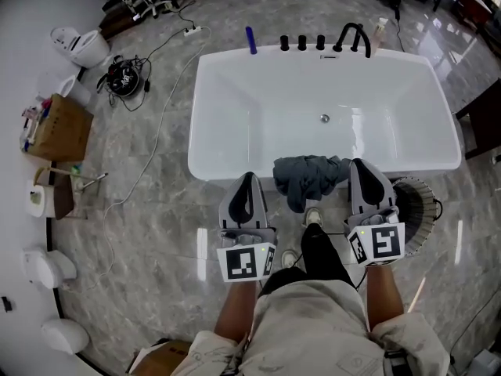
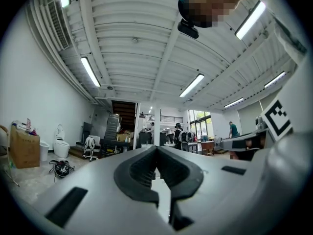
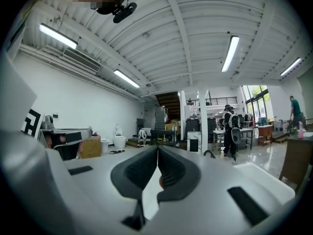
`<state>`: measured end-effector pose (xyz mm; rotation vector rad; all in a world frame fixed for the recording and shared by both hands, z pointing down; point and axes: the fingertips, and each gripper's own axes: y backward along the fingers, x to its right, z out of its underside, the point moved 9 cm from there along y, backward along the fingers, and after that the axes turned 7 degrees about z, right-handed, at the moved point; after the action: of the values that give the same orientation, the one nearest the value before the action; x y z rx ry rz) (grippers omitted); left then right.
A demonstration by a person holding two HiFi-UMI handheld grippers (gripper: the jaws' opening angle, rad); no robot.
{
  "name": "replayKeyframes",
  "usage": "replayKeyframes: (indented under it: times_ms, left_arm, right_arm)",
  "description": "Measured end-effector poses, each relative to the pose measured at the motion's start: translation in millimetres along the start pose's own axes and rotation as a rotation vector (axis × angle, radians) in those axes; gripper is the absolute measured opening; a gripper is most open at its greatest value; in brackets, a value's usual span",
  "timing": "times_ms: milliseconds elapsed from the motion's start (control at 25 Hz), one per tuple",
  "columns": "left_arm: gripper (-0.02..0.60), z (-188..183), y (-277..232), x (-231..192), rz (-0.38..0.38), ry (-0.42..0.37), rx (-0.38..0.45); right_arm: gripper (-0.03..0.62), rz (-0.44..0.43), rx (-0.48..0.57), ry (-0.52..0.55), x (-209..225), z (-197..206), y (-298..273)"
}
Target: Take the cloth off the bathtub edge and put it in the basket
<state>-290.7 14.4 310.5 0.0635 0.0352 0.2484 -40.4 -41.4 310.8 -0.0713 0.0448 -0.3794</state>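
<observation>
Glossy grey marble floor (image 1: 156, 178) under a white bathtub (image 1: 235, 100), with a dark grey cloth (image 1: 309, 177) draped over its near edge between left gripper (image 1: 249, 177) and right gripper (image 1: 362, 164), both with fingers closed on nothing, and a basket (image 1: 416, 202) half hidden behind the right one.

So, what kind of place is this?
Probably a bathroom-fixtures showroom or warehouse hall, not a home: a freestanding white bathtub stands on an open marble-look floor, several toilets line the wall, and the high ribbed ceiling has strip lights.
</observation>
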Motion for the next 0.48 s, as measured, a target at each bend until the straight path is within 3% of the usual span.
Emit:
replayKeyframes:
  times_ms: [240, 480]
  left_arm:
    - [-0.005, 40.7, -40.4, -2.1, 0.016, -0.007, -0.036]
    - [-0.005, 97.3, -62.6, 0.2, 0.017, 0.037, -0.118]
  right_arm:
    - [-0.011, -0.011, -0.051, -0.023, 15.4, 45.6, -44.2]
    - [-0.009, -0.067, -0.121, -0.002, 16.4, 104.9, -74.8]
